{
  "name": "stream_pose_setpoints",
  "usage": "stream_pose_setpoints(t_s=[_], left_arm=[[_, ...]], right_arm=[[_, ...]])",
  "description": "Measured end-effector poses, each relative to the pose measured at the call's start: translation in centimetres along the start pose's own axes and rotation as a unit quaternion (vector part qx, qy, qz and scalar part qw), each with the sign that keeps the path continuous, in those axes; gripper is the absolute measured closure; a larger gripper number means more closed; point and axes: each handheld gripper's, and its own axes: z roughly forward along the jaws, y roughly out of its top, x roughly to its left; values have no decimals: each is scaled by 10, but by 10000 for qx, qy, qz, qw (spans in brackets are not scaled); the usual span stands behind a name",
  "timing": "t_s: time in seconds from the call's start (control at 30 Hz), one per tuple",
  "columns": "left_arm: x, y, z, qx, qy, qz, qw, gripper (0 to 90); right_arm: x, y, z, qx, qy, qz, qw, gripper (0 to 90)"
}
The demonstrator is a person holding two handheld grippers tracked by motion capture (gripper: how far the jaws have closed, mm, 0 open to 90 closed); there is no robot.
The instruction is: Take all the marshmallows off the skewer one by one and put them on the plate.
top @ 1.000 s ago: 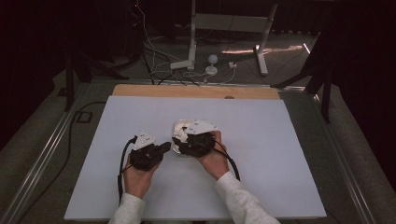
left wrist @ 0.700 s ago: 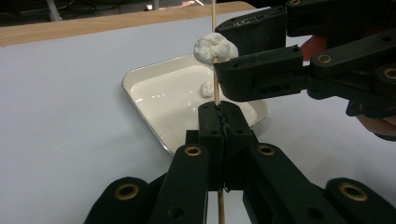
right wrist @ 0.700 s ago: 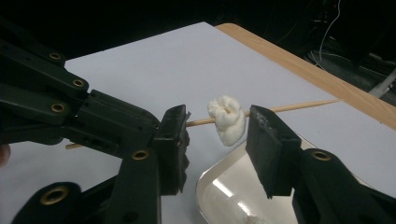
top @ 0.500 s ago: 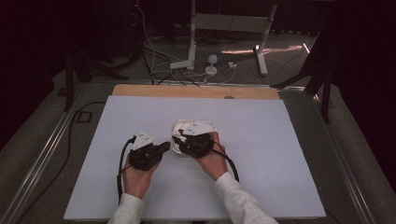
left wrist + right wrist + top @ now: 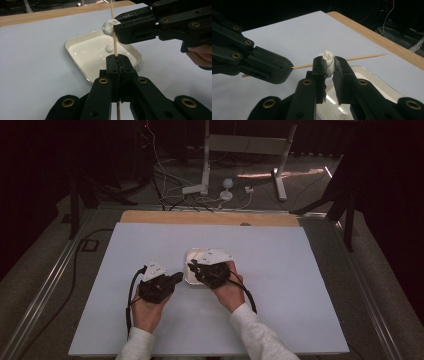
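1. Left gripper: jaws pressed together, clamped on a thin wooden skewer. In the left gripper view the skewer runs up out of the jaw tips and on past the top of the frame.
2. Right gripper: jaws have just been closing, now pinching a white marshmallow between the pads. Top of the marshmallow bulges above the jaw tips.
3. Marshmallow is threaded on the skewer; in the right gripper view the stick passes through it, pointed end sticking out to the right over the tray.
4. In the left gripper view the marshmallow sits on the skewer well above the left jaws, touching the tip of the right gripper.
5. Skewer and marshmallow are held in the air above the white tray, not resting on it.
6. Tray lies on the white table sheet, mid-table; second small white lump lies inside it, looks like another marshmallow.
7. High view: both hands near the table's middle, left gripper just left of the tray, right gripper over it, tips close together.
8. Wooden board edge at the far side of the sheet.
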Motion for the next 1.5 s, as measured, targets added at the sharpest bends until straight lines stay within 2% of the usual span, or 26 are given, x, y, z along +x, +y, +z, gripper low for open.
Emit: stream_pose_setpoints(t_s=[0.5, 0.57, 0.6, 0.63, 0.7, 0.83, 0.93, 1.03, 1.33, 1.5], left_arm=[[-1, 1, -1, 25, 99, -21, 9999, 900], [-2, 1, -2, 47, 47, 30, 10000, 900], [-2, 1, -4, 43, 39, 52, 10000, 900], [-2, 2, -4, 17, 8, 38, 10000, 900], [-4, 3, -3, 9, -17, 79, 10000, 900], [-6, 3, -1, 37, -9, 127, 9999, 900], [-4, 3, -4, 1, 54, 73, 10000, 900], [1, 3, -6, -49, 75, -24, 10000, 900], [2, 3, -7, -83, 86, -54, 9999, 900], [3, 2, -7, -113, 91, -72, 9999, 900]], right_arm=[[2, 1, 5, 60, -246, -157, 9996, 840], [2, 1, 6, 106, -717, -242, 9971, 849], [-5, 0, 6, 86, -779, -93, 9969, 850], [-16, -2, 4, 54, -777, 226, 9967, 850], [-29, -3, 0, 33, -819, 470, 9955, 850], [-39, -2, -8, 70, -1014, 422, 9939, 850], [-47, -4, -9, 124, -1126, 547, 9921, 850], [-52, -7, -12, 124, -1009, 653, 9927, 848], [-53, -9, -14, 168, -858, 552, 9946, 838], [-55, -14, -12, 254, -799, 613, 9946, 832]])
